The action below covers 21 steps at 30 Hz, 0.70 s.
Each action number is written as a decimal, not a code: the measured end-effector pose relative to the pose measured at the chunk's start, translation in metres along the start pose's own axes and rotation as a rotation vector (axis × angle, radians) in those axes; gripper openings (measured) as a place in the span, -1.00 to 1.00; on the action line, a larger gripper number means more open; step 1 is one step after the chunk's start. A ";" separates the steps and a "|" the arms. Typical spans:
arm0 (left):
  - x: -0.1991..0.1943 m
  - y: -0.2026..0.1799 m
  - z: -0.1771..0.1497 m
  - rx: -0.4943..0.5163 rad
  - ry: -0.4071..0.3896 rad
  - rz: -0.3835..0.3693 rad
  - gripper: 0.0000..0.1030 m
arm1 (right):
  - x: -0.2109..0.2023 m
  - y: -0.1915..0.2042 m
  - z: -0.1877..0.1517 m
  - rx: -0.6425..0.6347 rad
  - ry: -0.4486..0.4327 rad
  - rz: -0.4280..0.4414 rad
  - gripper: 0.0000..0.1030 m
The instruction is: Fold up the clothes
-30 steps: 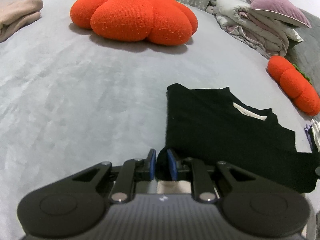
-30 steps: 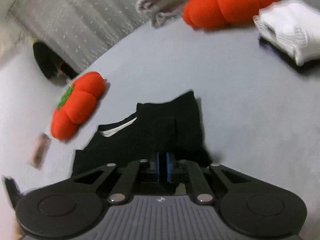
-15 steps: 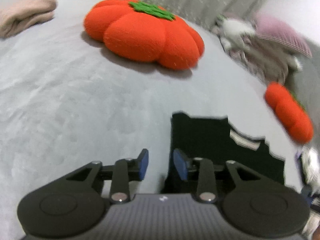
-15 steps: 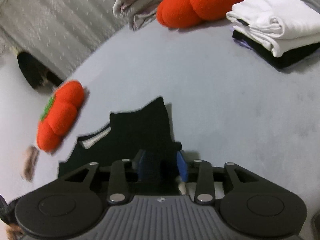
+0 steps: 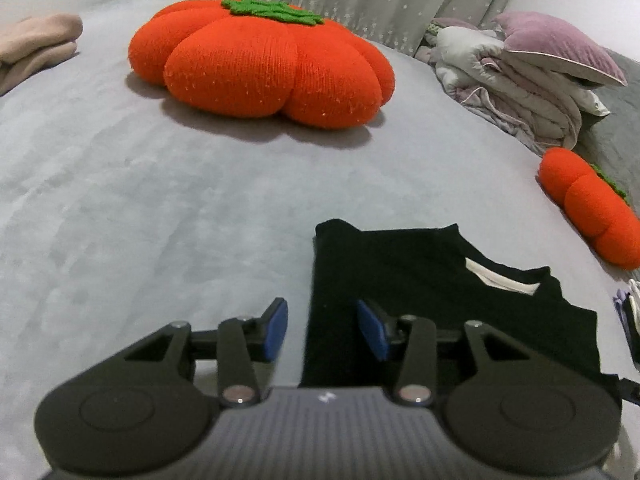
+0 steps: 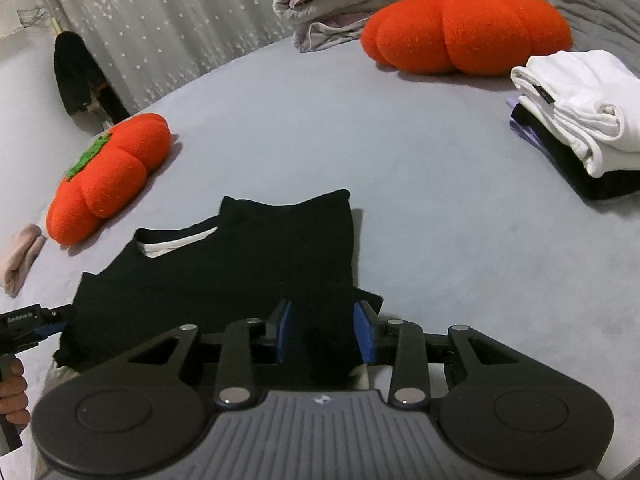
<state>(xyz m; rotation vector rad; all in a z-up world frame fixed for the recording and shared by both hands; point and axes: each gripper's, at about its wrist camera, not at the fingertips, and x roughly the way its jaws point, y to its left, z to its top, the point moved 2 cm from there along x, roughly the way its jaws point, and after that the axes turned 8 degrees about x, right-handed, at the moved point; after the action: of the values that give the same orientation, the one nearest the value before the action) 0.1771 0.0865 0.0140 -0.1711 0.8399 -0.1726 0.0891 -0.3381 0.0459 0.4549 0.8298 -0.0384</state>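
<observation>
black shirt [image 5: 420, 300] | soft, limp, light knit, we judge | we'd grip the near hem corners | left gripper [image 5: 322, 330] and right gripper [image 6: 324, 334] fingers released, just parted, fabric between untouched

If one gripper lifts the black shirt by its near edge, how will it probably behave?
The black shirt looks like thin soft fabric lying flat in folded layers, so it would probably droop and its fold could fall open. It seems light. On the plush grey bed cover it would likely drag and bunch, not slide.
</observation>
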 end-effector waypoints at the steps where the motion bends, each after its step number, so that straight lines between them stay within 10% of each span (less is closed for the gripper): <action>1: 0.002 -0.001 0.000 0.004 0.002 0.003 -0.43 | 0.002 0.000 0.000 -0.004 0.001 -0.003 -0.45; 14: -0.008 0.015 0.007 -0.031 -0.086 0.071 -0.93 | 0.001 0.006 0.008 -0.052 -0.093 0.010 -0.82; 21: -0.010 0.014 0.007 -0.014 -0.054 0.048 -0.92 | 0.000 0.002 0.005 -0.090 -0.063 -0.070 -0.43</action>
<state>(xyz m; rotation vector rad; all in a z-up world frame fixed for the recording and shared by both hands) 0.1771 0.1027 0.0225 -0.1673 0.7912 -0.1166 0.0924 -0.3385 0.0495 0.3384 0.7823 -0.0797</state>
